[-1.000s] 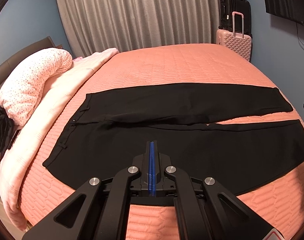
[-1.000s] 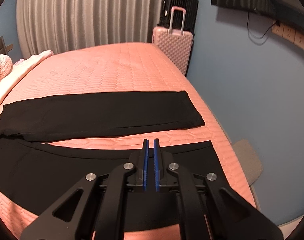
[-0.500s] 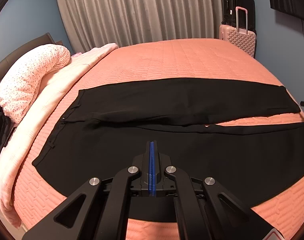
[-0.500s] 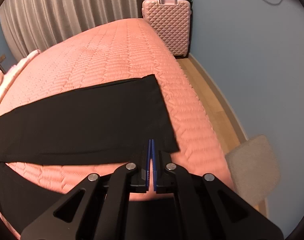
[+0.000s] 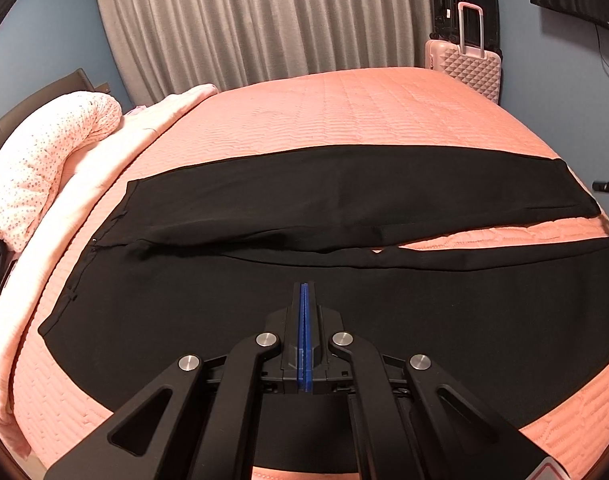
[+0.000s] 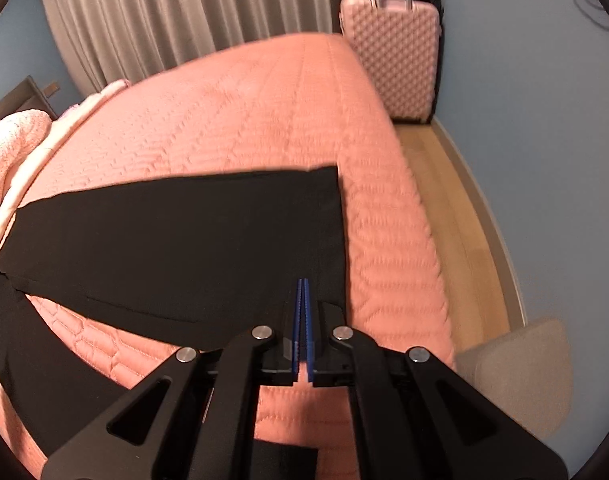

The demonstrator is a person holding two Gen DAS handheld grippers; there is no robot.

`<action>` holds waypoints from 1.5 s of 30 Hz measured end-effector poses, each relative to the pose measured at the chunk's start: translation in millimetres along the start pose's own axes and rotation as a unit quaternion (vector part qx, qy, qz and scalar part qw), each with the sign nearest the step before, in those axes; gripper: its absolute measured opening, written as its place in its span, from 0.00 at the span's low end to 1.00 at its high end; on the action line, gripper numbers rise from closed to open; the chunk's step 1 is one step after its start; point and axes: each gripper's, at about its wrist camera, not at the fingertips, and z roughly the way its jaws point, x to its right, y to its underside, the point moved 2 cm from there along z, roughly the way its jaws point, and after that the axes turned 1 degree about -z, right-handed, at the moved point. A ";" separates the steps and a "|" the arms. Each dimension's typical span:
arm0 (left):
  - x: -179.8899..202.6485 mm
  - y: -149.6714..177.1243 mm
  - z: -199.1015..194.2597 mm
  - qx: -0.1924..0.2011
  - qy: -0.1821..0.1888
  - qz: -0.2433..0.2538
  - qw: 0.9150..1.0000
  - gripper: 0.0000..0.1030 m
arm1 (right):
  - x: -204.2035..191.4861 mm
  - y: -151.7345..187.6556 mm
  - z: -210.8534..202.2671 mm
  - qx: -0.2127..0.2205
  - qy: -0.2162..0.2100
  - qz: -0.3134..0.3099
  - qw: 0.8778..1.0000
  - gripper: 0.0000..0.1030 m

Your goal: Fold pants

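Black pants (image 5: 344,200) lie flat across the salmon quilted bed (image 5: 344,112), waist to the left and both legs running right. A narrow strip of quilt parts the far leg from the near leg (image 5: 444,320). My left gripper (image 5: 304,286) is shut with nothing in it, hovering over the near leg close to the seat. In the right wrist view the far leg (image 6: 184,240) ends in a straight hem near the bed's right edge. My right gripper (image 6: 303,280) is shut and empty, its tips over the near corner of that hem. The near leg (image 6: 24,340) shows at lower left.
A spotted pink pillow and a folded blanket (image 5: 44,160) lie at the head of the bed, left. A pink suitcase (image 6: 392,52) and a black one (image 5: 460,4) stand by the grey curtain. Right of the bed are wood floor (image 6: 444,184) and a grey cushion (image 6: 516,372).
My right gripper swung right and forward, from over the near leg's hem to the far leg's hem, and its small gap shut. My left gripper sank closer to the pants.
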 end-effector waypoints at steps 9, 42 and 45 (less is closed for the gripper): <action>7.4 1.9 4.3 -0.003 0.000 0.005 1.000 0.00 | -5.3 8.8 14.2 -0.033 -0.090 -0.024 0.995 0.00; 29.0 7.8 21.9 -0.011 -0.001 0.016 1.000 0.00 | -73.6 31.9 -56.8 0.073 -0.122 -0.183 0.973 0.08; 26.9 7.2 21.3 -0.010 -0.004 0.012 1.000 0.00 | -55.9 27.0 -56.2 0.100 -0.035 -0.142 0.984 0.92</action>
